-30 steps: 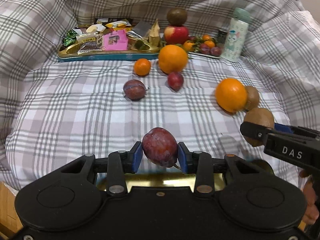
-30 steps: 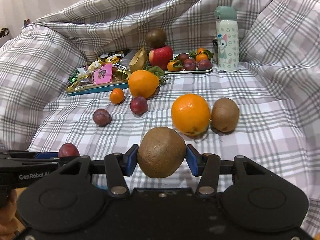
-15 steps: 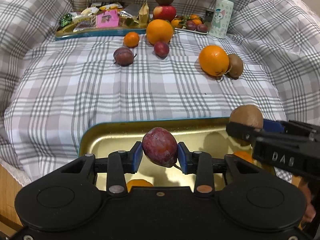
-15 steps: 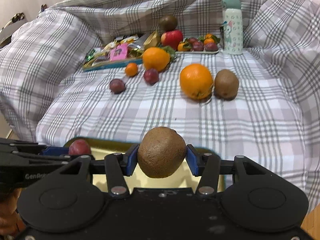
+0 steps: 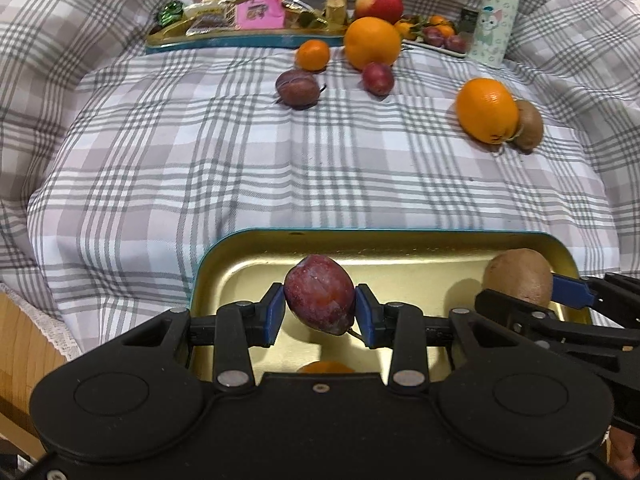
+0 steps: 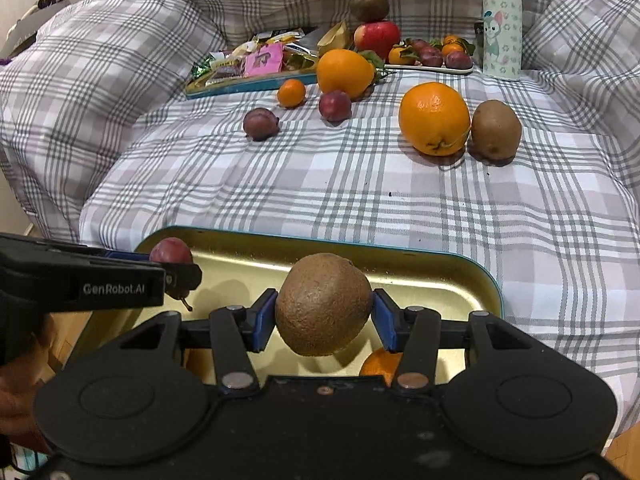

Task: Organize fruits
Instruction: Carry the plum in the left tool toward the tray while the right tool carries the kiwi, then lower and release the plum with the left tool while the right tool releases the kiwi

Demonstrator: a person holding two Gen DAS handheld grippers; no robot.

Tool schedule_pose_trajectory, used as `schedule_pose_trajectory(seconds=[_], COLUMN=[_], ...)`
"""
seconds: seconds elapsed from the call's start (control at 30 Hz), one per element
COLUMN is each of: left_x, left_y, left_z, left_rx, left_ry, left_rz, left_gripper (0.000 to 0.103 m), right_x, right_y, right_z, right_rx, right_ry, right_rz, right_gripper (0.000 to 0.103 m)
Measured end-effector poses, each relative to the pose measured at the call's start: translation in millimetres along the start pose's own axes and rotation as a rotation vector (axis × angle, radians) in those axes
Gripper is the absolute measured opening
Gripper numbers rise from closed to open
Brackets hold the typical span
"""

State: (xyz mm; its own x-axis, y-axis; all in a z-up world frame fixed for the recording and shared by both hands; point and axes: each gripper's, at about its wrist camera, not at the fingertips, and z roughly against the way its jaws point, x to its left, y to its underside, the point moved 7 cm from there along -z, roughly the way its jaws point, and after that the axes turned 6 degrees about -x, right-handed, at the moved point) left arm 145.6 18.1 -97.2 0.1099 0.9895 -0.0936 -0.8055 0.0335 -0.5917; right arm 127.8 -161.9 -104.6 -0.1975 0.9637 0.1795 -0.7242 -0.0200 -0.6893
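Left wrist view: the left gripper [image 5: 320,314] is clamped on a plum [image 5: 319,294], held above the gold tray [image 5: 248,276] at the near edge of the plaid cloth [image 5: 240,168]. At right, the right gripper [image 5: 520,300] carries a kiwi [image 5: 516,276] over the same tray.

Right wrist view: the right gripper [image 6: 323,320] grips the kiwi [image 6: 323,304] between its blue pads, over the tray [image 6: 440,280]; a small orange fruit [image 6: 380,362] already lies below.

Step in hand, as judged: delivery to the tray. Next: lower each fruit onto bare tray floor, then part the jaws. Loose fruit remains far across the cloth.
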Motion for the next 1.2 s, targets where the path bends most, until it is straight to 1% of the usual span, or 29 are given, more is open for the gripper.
schedule_pose_trajectory(seconds=[0.5, 0.73, 0.9, 1.0, 1.2], left_x=[6, 5, 6, 5, 2], left_y=[4, -4, -3, 1, 3], left_z=[-9, -2, -4, -5, -3], left_rx=[0.034, -0.011, 0.004, 0.02, 0.024], left_ry=[-0.019, -0.006, 0.005, 0.003, 0.008], left_rz=[-0.002, -0.008, 0.01, 0.007, 0.004], left_gripper=[0.046, 0.046, 0.046, 0.046, 0.046], right_x=[-2, -1, -1, -2, -4], right_y=[1, 1, 1, 2, 3], right_z=[-9, -12, -14, -16, -17], right_rx=[0.031, 0.039, 0.043, 0.052, 0.068], right_ry=[0.015, 0.021, 0.023, 0.029, 0.037], right_rz=[0.011, 0.01, 0.01, 0.007, -0.003], right_gripper=[0.053, 0.053, 0.053, 0.053, 0.053])
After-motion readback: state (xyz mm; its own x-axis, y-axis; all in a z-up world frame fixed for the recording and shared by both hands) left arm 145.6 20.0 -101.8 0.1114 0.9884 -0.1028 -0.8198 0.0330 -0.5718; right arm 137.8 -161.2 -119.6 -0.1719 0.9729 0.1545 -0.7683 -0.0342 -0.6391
